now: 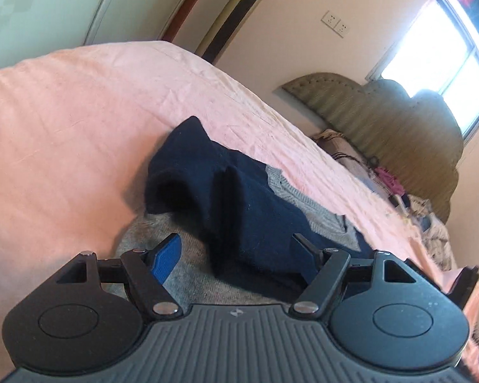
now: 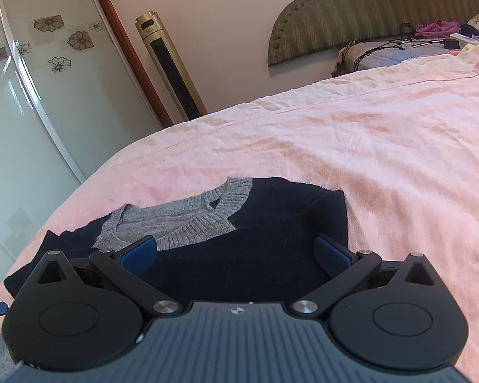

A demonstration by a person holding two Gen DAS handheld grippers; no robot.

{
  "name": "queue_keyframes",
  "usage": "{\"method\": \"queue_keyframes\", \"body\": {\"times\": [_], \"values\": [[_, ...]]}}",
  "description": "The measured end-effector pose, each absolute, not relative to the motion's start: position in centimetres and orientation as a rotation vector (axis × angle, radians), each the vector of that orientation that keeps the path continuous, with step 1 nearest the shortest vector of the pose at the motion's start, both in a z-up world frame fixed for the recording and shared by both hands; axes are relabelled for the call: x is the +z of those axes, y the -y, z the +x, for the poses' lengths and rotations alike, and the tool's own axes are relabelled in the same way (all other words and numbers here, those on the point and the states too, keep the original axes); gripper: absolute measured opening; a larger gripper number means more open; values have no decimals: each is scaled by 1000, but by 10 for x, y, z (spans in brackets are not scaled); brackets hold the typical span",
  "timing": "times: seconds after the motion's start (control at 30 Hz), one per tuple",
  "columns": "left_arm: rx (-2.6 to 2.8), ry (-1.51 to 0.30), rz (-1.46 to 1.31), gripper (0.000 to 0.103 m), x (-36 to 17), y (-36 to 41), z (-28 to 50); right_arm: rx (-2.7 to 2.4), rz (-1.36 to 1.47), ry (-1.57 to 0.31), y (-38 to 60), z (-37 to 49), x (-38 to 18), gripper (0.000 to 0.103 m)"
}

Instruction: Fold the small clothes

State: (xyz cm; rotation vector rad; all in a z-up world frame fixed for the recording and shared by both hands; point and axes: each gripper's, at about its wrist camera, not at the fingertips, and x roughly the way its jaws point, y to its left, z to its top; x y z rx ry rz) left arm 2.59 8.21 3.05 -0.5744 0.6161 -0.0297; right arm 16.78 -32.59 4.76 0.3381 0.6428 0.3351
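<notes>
My left gripper (image 1: 236, 252) hangs with its jaws wide apart and nothing pinched, its blue pads (image 1: 166, 257) just above the sweater (image 1: 239, 198), whose navy sleeve (image 1: 182, 166) lies folded across the grey body on the pink bedsheet (image 1: 64, 121). My right gripper (image 2: 236, 252) is also spread open and empty, low over the sweater's navy half near me, the grey ribbed collar (image 2: 207, 210) just beyond its left pad and bare sheet stretching far right toward the green headboard (image 2: 351, 19).

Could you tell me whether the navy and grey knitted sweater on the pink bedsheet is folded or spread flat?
Partly folded: the navy and grey knitted sweater has one navy sleeve lying across its grey body.
</notes>
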Motion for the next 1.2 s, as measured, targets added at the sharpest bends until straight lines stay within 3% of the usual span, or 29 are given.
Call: {"method": "queue_keyframes", "body": {"times": [0.03, 0.07, 0.1, 0.17, 0.7, 0.73, 0.8, 0.93, 1.2], "values": [[-25, -626, -557, 73, 30, -77, 30, 333, 329, -645, 325, 168, 48, 103], [-12, -642, -542, 61, 29, -71, 37, 331, 322, -646, 324, 168, 48, 103], [11, -669, -528, 41, 28, -68, 44, 329, 317, -647, 323, 168, 48, 103], [49, -718, -469, 28, 28, -62, 51, 325, 306, -649, 321, 168, 48, 103], [68, -654, -289, 28, 42, -38, 41, 337, 350, -637, 328, 167, 48, 103], [81, -650, -277, 26, 43, -37, 41, 339, 356, -635, 329, 167, 47, 103], [109, -646, -254, 13, 44, -35, 43, 342, 367, -633, 330, 167, 47, 103], [132, -662, -256, 12, 47, -32, 48, 349, 393, -627, 334, 167, 47, 103], [80, -526, -56, 12, 66, 22, 35, 358, 433, -619, 339, 166, 46, 103]]}}
